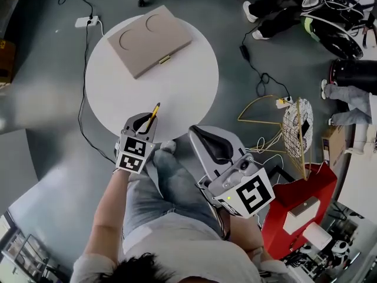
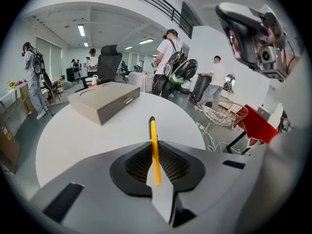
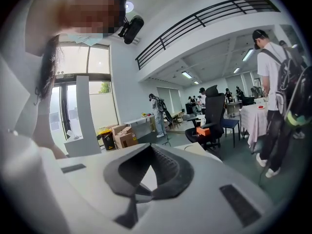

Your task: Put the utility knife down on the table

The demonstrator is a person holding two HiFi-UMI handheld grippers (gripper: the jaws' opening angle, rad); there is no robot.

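Note:
My left gripper (image 1: 144, 124) is shut on a yellow utility knife (image 1: 154, 113), which sticks out forward over the near edge of the round white table (image 1: 118, 93). In the left gripper view the utility knife (image 2: 154, 147) stands edge-on between the closed jaws of the left gripper (image 2: 155, 167), its dark tip toward the table (image 2: 83, 135). My right gripper (image 1: 206, 141) is held off the table to the right, above the floor, shut with nothing in it. In its own view the right gripper (image 3: 146, 172) points up at the room.
A flat beige box (image 1: 149, 39) with a brass clasp lies on the table's far side; the box (image 2: 104, 100) shows beyond the knife. A wire basket (image 1: 298, 125), red stand (image 1: 300, 202), floor cables (image 1: 88, 69) and people's legs (image 1: 268, 10) lie around.

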